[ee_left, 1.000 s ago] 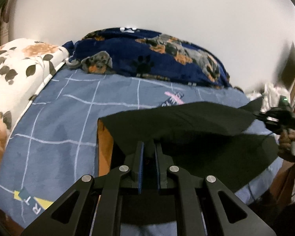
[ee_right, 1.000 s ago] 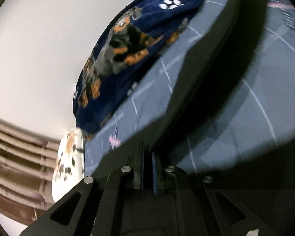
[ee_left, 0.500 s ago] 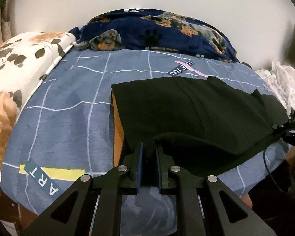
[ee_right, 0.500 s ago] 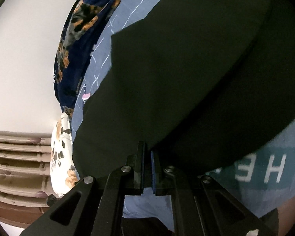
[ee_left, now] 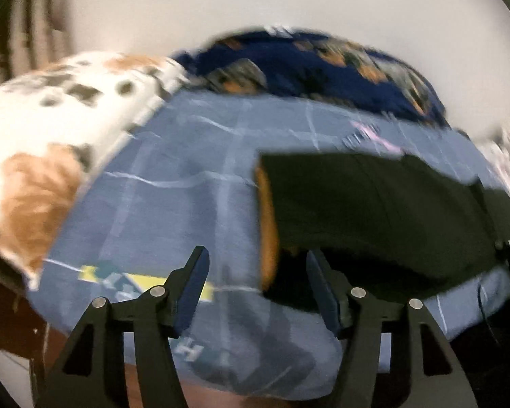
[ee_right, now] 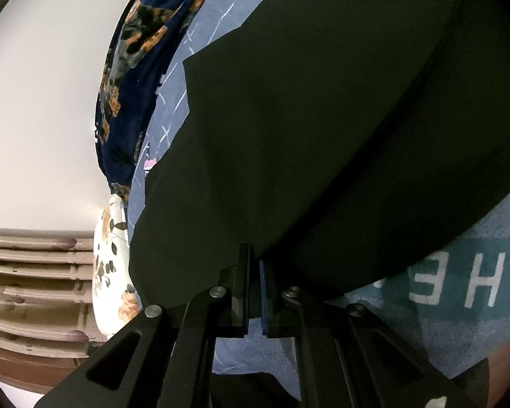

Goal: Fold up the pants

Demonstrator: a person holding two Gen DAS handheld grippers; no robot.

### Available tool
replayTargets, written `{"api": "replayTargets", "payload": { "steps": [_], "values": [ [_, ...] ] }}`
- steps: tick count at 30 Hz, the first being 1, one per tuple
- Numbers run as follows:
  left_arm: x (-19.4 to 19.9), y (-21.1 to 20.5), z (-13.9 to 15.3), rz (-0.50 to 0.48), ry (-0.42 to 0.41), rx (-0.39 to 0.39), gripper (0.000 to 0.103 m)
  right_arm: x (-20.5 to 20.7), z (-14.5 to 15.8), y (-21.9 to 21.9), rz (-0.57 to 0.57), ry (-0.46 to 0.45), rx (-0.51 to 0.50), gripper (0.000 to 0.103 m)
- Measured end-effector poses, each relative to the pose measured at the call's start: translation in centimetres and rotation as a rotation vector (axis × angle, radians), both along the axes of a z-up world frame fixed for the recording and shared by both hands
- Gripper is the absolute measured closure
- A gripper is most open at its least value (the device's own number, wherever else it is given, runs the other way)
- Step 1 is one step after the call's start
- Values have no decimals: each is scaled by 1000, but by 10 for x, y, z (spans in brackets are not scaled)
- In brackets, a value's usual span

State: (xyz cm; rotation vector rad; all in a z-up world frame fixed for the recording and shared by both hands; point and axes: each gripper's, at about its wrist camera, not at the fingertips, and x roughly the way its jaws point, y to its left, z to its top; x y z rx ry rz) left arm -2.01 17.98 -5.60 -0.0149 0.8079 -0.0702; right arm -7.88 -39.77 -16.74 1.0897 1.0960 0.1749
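The bed's blue grid-patterned sheet (ee_left: 173, 183) takes up most of the room here, with a white floral pillow (ee_left: 51, 129) at one side and a navy dog-print blanket (ee_left: 323, 71) bunched along the wall end. No containers are anywhere in sight. The black pants (ee_left: 374, 204) lie folded over on the sheet, an orange lining or layer showing along their near left edge.

The left gripper (ee_left: 255, 272) has just been opening; its jaws now stand well apart with nothing pinched between them. The corner of the pants lies just beyond the right-hand finger, the bare sheet beyond the other. This view is blurred, so finer contact is hard to judge.

The right gripper (ee_right: 254, 265) has its jaws drawn nearly together, clamped on the near edge of the pants (ee_right: 306, 119), whose dark cloth spreads away from the fingertips across the sheet (ee_right: 459, 289).
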Motion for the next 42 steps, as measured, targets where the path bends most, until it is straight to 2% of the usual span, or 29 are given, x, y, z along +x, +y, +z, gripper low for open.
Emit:
{"api": "replayTargets", "payload": {
  "steps": [2,5,7,10,14,17,19,21,25,27,28,35,37,40,42],
  "values": [
    [-4,7,20,71,-68,18,42,-1,-2,-1,-4,-1,8,99],
    [-5,-2,45,86,-141,30,42,-1,-1,-1,-5,-7,15,99],
    [-3,-18,57,39,-167,25,41,-3,-1,-1,-6,-10,22,98],
    [9,-55,61,-86,-127,-37,41,-4,-3,-1,-5,-10,32,98],
    [29,-120,41,-244,-44,-99,41,-5,-5,-2,0,-16,33,98],
    [42,-171,5,-354,43,-73,41,-5,-5,-3,6,-31,41,98],
    [43,-189,-16,-395,89,-55,41,-8,-7,-8,2,-52,77,94],
    [44,-192,-34,-408,121,-70,41,-11,-9,-19,-34,-65,111,92],
    [42,-188,-58,-373,171,-82,41,-15,-9,-52,-124,-100,136,89],
    [38,-188,-59,-379,145,-66,41,-16,-8,-78,-183,-136,138,80],
    [37,-190,-60,-387,145,-48,41,-16,-7,-90,-214,-148,137,79],
    [33,-189,-64,-401,126,-33,41,-14,-2,-191,-431,-217,72,75],
    [33,-189,-64,-403,125,-29,41,-12,-4,-218,-487,-220,81,74],
    [33,-190,-65,-403,123,-29,41,-7,-5,-250,-539,-222,67,76],
    [34,-189,-65,-405,121,-31,40,0,-4,-263,-525,-223,43,78]
  ]
}}
